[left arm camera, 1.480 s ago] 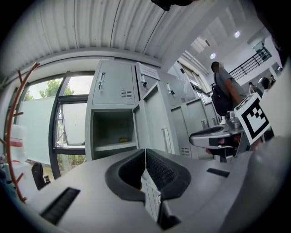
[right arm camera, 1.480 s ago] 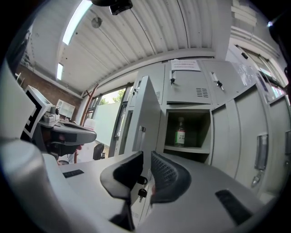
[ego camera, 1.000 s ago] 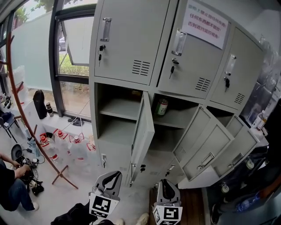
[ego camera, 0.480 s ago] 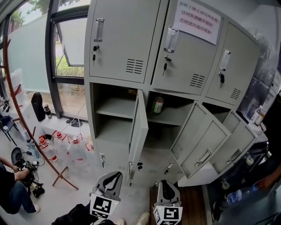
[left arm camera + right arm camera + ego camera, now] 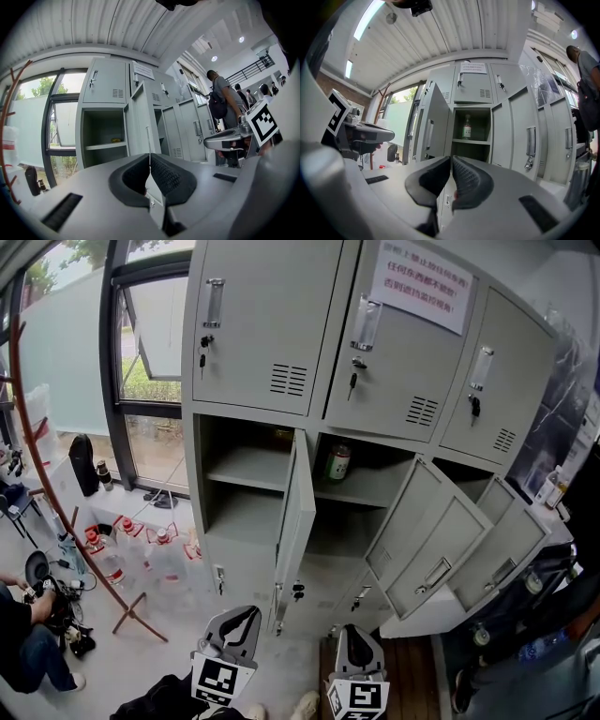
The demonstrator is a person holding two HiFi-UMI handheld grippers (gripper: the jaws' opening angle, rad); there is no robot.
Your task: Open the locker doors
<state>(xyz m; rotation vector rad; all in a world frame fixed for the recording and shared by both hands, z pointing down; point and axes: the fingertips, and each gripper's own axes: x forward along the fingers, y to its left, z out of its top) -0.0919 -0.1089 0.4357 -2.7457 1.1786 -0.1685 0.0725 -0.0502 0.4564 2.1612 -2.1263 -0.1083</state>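
Observation:
The grey locker bank (image 5: 272, 324) fills the head view. Its three top doors are shut, with keys in the locks. Three middle-row doors hang open: the left door (image 5: 298, 512), the middle door (image 5: 417, 526) and the right door (image 5: 502, 554). A green bottle (image 5: 337, 465) stands in the middle compartment and shows again as the bottle (image 5: 467, 127). My left gripper (image 5: 234, 626) and right gripper (image 5: 356, 645) sit low at the frame's bottom, short of the lockers. The left gripper (image 5: 149, 161) is shut and empty. The right gripper (image 5: 451, 164) has just been closing with nothing between its jaws.
Several water bottles (image 5: 141, 545) stand on the floor under the window (image 5: 150, 371), beside a rust-red curved stand (image 5: 56, 512). A seated person (image 5: 23, 643) is at lower left. A paper notice (image 5: 420, 285) is on the top middle door. People (image 5: 220, 101) stand along more lockers.
The head view shifted slightly, so the lockers sit a little further left in the picture. Both grippers keep their place at the bottom edge and the doors stand as before.

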